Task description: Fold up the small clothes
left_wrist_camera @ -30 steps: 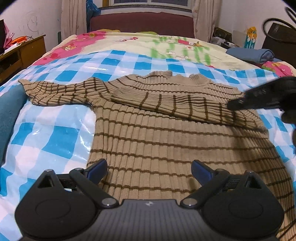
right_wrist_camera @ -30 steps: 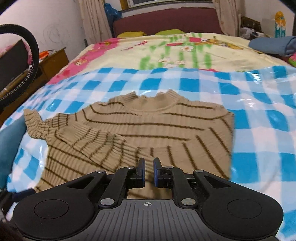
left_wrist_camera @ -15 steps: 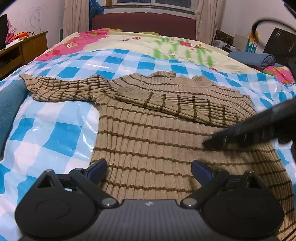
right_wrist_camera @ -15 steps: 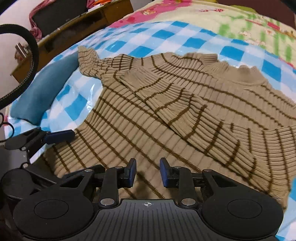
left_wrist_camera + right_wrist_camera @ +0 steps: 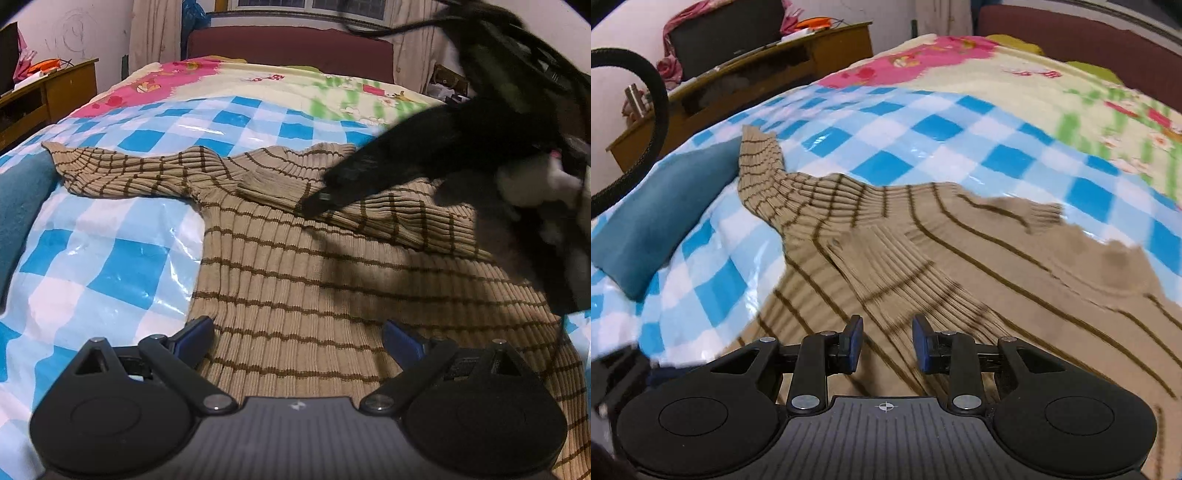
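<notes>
Checked bedcover [image 5: 110, 258] under blurred striped sweater [image 5: 295, 288]; both grippers' fingers apart, empty.

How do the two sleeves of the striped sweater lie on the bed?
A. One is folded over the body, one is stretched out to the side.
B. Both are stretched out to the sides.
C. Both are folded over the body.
A: one sleeve crosses the sweater body; the other sleeve lies stretched out on the checked sheet.
</notes>
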The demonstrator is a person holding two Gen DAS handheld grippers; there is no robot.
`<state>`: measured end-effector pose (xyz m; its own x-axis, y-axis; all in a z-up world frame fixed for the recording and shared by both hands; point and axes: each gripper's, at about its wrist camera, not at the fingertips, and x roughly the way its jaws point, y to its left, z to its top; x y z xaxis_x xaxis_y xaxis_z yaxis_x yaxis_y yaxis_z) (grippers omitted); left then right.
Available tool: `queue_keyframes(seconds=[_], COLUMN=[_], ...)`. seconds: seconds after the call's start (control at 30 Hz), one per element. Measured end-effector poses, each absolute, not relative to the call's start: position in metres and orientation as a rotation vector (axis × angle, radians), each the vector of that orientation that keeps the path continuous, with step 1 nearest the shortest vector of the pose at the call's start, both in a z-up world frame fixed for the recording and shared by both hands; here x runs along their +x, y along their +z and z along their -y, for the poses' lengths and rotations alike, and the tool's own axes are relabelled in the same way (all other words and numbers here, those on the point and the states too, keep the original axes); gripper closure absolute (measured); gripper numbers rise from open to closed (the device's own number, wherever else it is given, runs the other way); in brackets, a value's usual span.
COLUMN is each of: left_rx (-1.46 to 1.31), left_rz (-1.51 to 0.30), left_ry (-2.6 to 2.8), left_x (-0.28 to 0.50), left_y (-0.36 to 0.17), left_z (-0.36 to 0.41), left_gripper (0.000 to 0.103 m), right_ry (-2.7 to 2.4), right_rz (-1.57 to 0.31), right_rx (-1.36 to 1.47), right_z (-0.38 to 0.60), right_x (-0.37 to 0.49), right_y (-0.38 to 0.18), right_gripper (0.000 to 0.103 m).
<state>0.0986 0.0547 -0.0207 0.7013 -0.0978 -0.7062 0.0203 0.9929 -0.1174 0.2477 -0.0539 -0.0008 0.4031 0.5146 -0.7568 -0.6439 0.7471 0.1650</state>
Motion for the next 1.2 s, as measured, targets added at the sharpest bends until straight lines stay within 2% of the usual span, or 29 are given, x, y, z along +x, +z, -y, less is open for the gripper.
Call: queue_keyframes(seconds=[0.23, 0.27, 0.33, 0.37, 0.5, 0.63, 0.73, 0.8, 0.87, 0.9, 1.03, 1.2], left_rx=[-0.139, -0.142, -0.145, -0.145, -0.151, -0.168, -0.172, -0.168, -0.164, -0.161, -0.149, -0.145], left_rz=[-0.797, -0.795, -0.789, -0.786, -0.774, -0.765, -0.762, -0.759, -0.757, -0.757, -0.754, -0.766], left_ry=[-0.076, -0.076, -0.076, -0.076, -0.082, -0.086, -0.090, -0.088, -0.083, -0.081, -0.078, -0.080], left_x=[0.101, 0.101, 0.100, 0.099, 0.098, 0.097, 0.096, 0.095, 0.096, 0.095, 0.095, 0.098], left_y=[-0.024, -0.024, -0.024, -0.024, -0.022, -0.021, -0.020, -0.020, -0.020, -0.020, -0.020, -0.022], left_z=[-0.060, -0.060, -0.061, -0.061, -0.061, -0.063, -0.063, -0.063, -0.062, -0.062, -0.060, -0.060], left_gripper=[0.001, 0.001, 0.001, 0.001, 0.001, 0.001, 0.001, 0.001, 0.001, 0.001, 0.001, 0.001], right_ry=[0.736, 0.722, 0.670, 0.653, 0.479, 0.237, 0.184, 0.241, 0.333, 0.384, 0.636, 0.675], right_rz=[-0.917, -0.928, -0.935, -0.934, -0.842, -0.623, -0.491, -0.470, -0.513, -0.545, -0.854, -0.810], right_rx=[-0.244, -0.240, -0.200, -0.162, 0.033, 0.208, 0.216, 0.204, 0.159, 0.136, 0.082, 0.121], right_z=[0.015, 0.013, 0.017, 0.023, 0.081, 0.163, 0.181, 0.169, 0.136, 0.118, 0.051, 0.081], right_x=[0.267, 0.269, 0.272, 0.273, 0.277, 0.267, 0.252, 0.248, 0.249, 0.250, 0.253, 0.225], right_y=[-0.017, -0.019, -0.018, -0.015, 0.024, 0.091, 0.125, 0.132, 0.120, 0.108, 0.030, 0.030], right_gripper=[0.075, 0.078, 0.096, 0.096, 0.097, 0.097, 0.097, 0.096, 0.096, 0.093, 0.089, 0.089])
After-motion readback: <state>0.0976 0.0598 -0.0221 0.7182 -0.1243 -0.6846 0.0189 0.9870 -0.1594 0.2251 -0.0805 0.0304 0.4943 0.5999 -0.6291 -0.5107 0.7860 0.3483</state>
